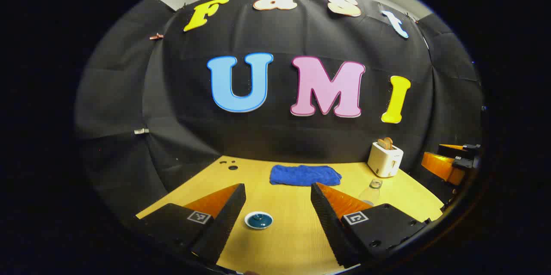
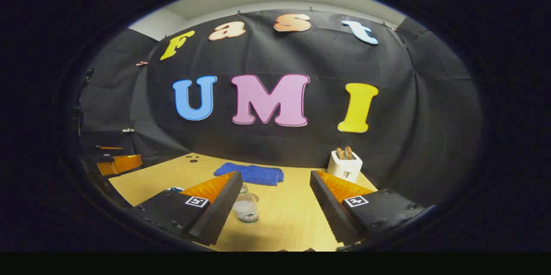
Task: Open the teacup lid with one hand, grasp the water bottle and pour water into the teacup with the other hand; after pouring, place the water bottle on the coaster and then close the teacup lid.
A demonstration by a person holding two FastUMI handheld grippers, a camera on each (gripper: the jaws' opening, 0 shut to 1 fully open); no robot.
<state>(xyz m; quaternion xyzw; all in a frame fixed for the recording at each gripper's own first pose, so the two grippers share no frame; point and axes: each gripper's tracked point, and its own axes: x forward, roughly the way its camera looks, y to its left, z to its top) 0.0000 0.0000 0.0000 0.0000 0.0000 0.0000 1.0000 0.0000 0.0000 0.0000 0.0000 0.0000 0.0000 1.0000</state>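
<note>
Start of the job: both grippers wait with fingers wide apart and nothing in them.

We see the left gripper (image 1: pixel 278 210) hang over the near edge of the table (image 1: pixel 292 240), with the teacup (image 1: pixel 258 220) and its lid between the fingers but farther off, not touched. We see the right gripper (image 2: pixel 275 204) face the water bottle (image 2: pixel 246 208), which stands upright near the middle of the table. We think the lid comes first: the left one must go down and pinch it. A blue cloth (image 2: pixel 252 173) and a toaster (image 2: pixel 345 165) sit by the far edge. The bottle has a label, too small for us to read. We cannot pick out the coaster.
</note>
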